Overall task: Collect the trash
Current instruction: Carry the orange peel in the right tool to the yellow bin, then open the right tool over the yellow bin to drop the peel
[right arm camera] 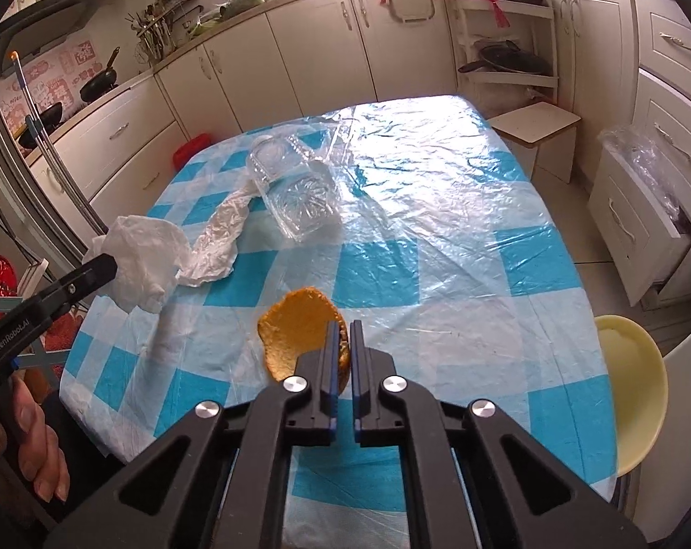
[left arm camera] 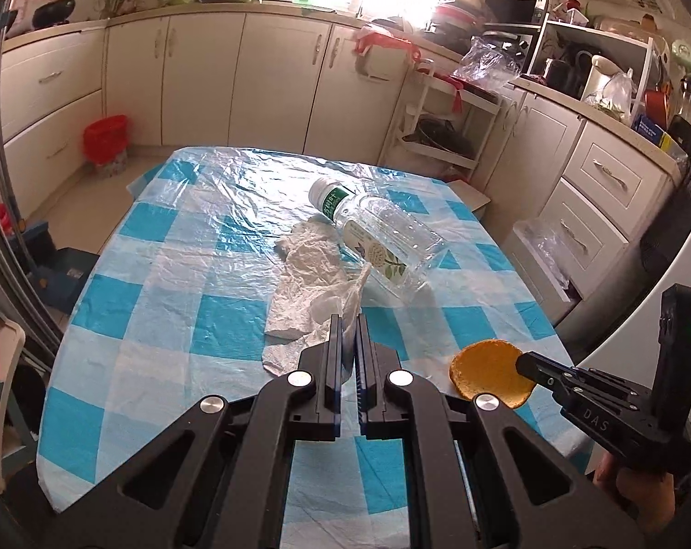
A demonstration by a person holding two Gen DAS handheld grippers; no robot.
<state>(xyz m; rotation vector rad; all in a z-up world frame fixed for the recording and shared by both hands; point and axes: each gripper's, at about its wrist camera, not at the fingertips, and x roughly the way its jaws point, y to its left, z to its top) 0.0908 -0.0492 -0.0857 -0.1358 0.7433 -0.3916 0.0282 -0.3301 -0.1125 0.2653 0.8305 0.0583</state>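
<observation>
On the blue-and-white checked table (left arm camera: pixel 171 320) lies a clear plastic bottle (left arm camera: pixel 382 238) with a green label, on its side. A crumpled white paper (left arm camera: pixel 304 288) trails from the bottle to my left gripper (left arm camera: pixel 349 320), which is shut on its near end. In the right wrist view the same left gripper (right arm camera: pixel 109 265) holds the paper (right arm camera: pixel 139 261) raised at the table's left edge, and the bottle (right arm camera: pixel 295 192) lies beyond. My right gripper (right arm camera: pixel 344 325) is shut on an orange peel (right arm camera: pixel 290 334) near the front of the table (right arm camera: pixel 436 228). The left wrist view shows the peel (left arm camera: pixel 482 375) at the right gripper's tip (left arm camera: pixel 523 361).
A red bin (left arm camera: pixel 105 137) stands on the floor at the far left. A white bin with a clear liner (right arm camera: pixel 638 183) sits against the drawers on the right. A pale yellow chair (right arm camera: pixel 633 393) and a small stool (right arm camera: pixel 535 126) flank the table's right side.
</observation>
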